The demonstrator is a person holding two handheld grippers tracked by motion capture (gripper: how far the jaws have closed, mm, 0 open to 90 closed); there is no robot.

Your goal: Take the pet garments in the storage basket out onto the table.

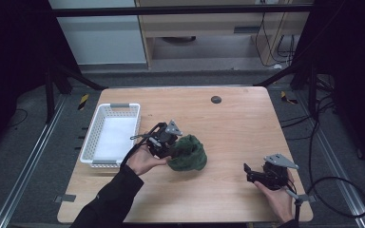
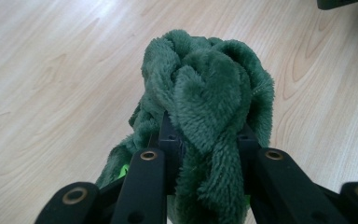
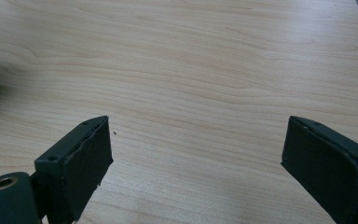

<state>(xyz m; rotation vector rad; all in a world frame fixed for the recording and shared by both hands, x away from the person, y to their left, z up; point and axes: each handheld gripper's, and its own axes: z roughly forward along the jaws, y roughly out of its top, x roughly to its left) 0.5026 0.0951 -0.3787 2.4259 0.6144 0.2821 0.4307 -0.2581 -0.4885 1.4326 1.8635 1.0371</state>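
The left gripper clamps its fingers on a bunched green plush cloth above the wooden table.

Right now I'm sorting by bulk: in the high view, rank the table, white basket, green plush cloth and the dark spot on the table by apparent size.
1. table
2. white basket
3. green plush cloth
4. dark spot

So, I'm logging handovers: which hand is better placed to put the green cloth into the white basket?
Probably the left: the left gripper is shut on the green cloth, beside the white basket. The right gripper stands open and apart over bare table.
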